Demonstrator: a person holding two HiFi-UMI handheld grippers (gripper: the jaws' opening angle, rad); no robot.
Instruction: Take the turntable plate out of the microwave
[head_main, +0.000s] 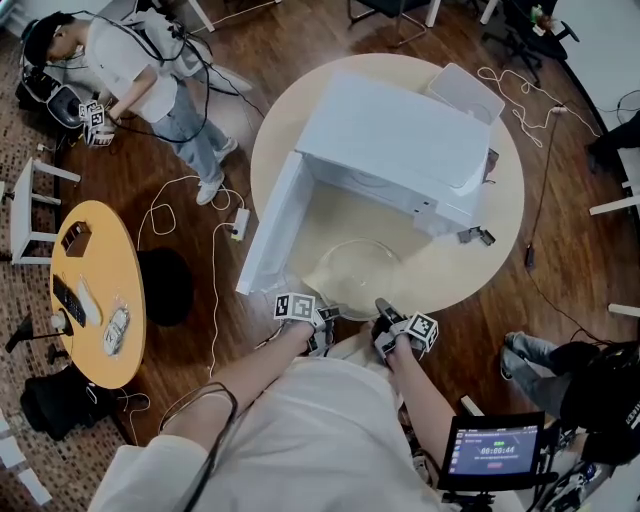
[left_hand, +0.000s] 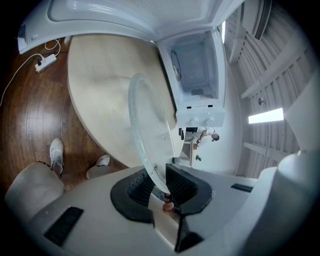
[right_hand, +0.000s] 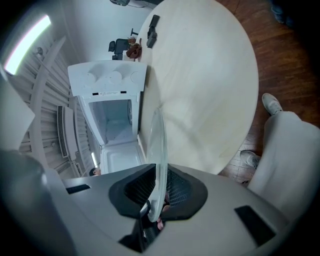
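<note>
Left gripper (left_hand: 159, 184) is clamping near rim of glass turntable plate (head_main: 357, 268); right gripper (right_hand: 160, 192) is pinching same rim alongside. Plate is sitting outside microwave (head_main: 400, 140), beside its open door (head_main: 268, 225), over round table (head_main: 480, 250) near its edge.

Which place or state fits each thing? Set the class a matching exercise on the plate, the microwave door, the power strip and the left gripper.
1. plate
2. door
3. power strip
4. left gripper

a. on the floor
b. shut on the plate's rim
c. swung open
d. clear glass, out of the microwave

Pairs: 1-d, 2-c, 3-a, 4-b
</note>
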